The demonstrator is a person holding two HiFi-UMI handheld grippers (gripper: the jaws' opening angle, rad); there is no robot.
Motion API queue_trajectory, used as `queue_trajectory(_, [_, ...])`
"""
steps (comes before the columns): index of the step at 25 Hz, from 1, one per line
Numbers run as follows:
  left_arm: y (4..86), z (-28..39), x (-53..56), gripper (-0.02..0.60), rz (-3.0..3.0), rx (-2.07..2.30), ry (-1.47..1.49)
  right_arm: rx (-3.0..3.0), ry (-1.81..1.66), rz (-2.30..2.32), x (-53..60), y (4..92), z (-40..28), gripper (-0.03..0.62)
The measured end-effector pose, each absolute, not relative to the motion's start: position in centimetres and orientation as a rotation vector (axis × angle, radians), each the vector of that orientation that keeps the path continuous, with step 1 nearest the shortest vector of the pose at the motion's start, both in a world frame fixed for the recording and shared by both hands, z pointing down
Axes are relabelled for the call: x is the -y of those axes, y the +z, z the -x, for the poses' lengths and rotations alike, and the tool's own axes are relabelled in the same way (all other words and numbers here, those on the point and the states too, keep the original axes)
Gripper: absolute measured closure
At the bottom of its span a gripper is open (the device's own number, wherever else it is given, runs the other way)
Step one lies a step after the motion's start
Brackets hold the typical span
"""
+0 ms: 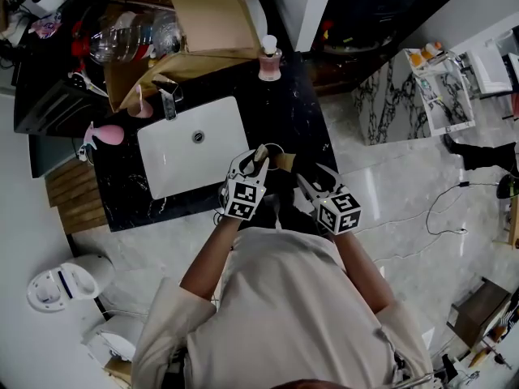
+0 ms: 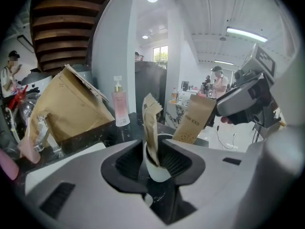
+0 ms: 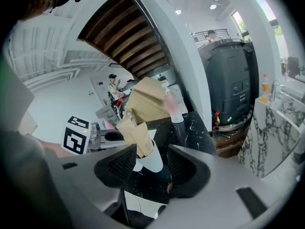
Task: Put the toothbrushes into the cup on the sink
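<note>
Toothbrushes (image 2: 151, 123), paper-wrapped, stand in the white cup (image 2: 158, 170) on the black counter (image 1: 304, 112) beside the sink (image 1: 162, 168). My left tongs (image 2: 159, 151) gape around one; my right tongs (image 3: 145, 163) sit apart at the cup. If I snag a wrapper backing off, the cup could topple.

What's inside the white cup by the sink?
Two brown paper packets stick up out of the cup. The paper hides whatever is inside them, and they cover the cup's bottom.
</note>
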State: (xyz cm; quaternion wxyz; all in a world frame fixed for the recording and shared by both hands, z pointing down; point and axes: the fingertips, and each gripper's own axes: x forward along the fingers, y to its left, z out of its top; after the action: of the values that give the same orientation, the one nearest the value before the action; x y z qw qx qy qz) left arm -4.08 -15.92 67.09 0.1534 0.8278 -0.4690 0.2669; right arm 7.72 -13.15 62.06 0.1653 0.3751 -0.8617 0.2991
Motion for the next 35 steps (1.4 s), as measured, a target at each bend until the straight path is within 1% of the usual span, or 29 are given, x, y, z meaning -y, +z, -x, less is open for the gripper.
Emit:
queue_trajectory(3, [67.9, 4.3, 15.7, 0.394, -2.349, 1.325, 0.770, 2.451, 0.849, -1.072, 13.1, 62.1, -7.8, 0.372])
queue_trajectory(7, [68.5, 4.2, 15.5, 0.359, -2.334, 1.304, 0.747, 2.449, 0.851, -1.073, 13.0, 62.2, -7.9, 0.372])
queue_trajectory(21, [65.9, 5.1, 14.1, 0.357, -2.351, 1.317, 0.664, 2.490, 0.778, -1.078, 13.1, 60.4, -7.7, 0.375])
queue_trajectory(24, [64.6, 5.6, 13.9, 0.367, -2.345, 1.321, 0.630, 2.500, 0.760, -1.086, 13.6, 59.8, -7.8, 0.378])
queue_trajectory(29, [62.6, 6.7, 13.5, 0.383, -2.334, 1.330, 0.586, 2.495, 0.670, -1.125, 14.5, 58.5, -8.0, 0.407])
queue_trajectory(35, [59.9, 8.4, 12.8, 0.397, -2.329, 1.368, 0.498, 2.499, 0.607, -1.135, 15.4, 56.6, -7.9, 0.427])
